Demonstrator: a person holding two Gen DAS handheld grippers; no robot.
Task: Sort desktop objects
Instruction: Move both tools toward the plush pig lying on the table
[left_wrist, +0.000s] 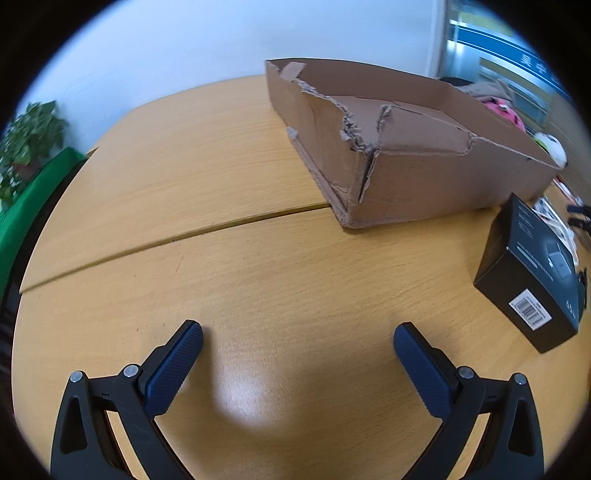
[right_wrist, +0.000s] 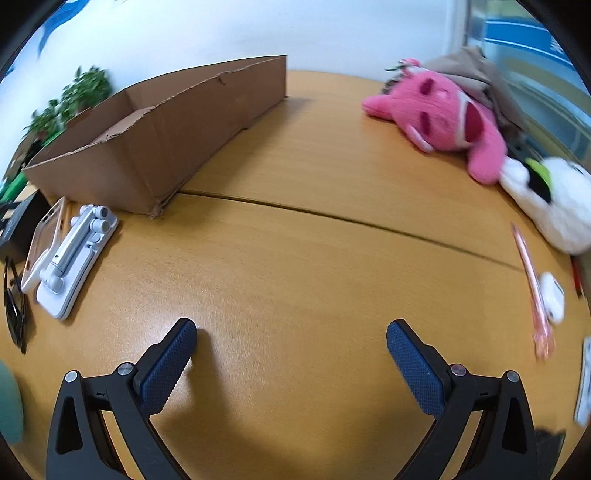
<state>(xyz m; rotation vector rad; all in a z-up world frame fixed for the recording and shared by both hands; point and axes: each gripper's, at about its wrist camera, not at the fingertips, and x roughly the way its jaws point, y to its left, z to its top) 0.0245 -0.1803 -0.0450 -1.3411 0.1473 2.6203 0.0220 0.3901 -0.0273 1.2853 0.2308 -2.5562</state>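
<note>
- Surface: light wood-grain desk (left_wrist: 258, 266), two panels meeting at a dark seam. Plain white wall behind; glazed partition with blue stripes at far right in both views.
- My left gripper (left_wrist: 298, 341): blue textured fingers spread wide, nothing between them, hovering over bare desk. My right gripper (right_wrist: 291, 339): same, released and empty.
- Torn brown cardboard tray (left_wrist: 424, 177) sits on the desk at the back, ragged rim on the near walls; what I can see of its inside looks bare. Right view has it far left (right_wrist: 166, 144).
- Left view only: black rectangular retail box (left_wrist: 532, 280) just beside the tray's near corner, standing on the desk to the right of my fingers. White barcode sticker on it, small grey print too fine to read, partial "65" at its lower edge.
- Left view only: green panel at left edge, leafy potted plant (left_wrist: 29, 136) behind it. Plant also shows blurred in the right view.
- Right view only: white folding phone stand (right_wrist: 74, 258) lying flat near the tray's corner, clear phone case (right_wrist: 44, 236) touching its left side, black sunglasses (right_wrist: 14, 302) at the left rim.
- Right view only: pink plush toy (right_wrist: 443, 114) back right, white plush toy (right_wrist: 554, 199) touching its lower end, pink pen (right_wrist: 532, 280) and small white earbud case (right_wrist: 552, 295) just beside each other. Right edge blurred.
- White characters on the blue partition stripe, unreadable.
</note>
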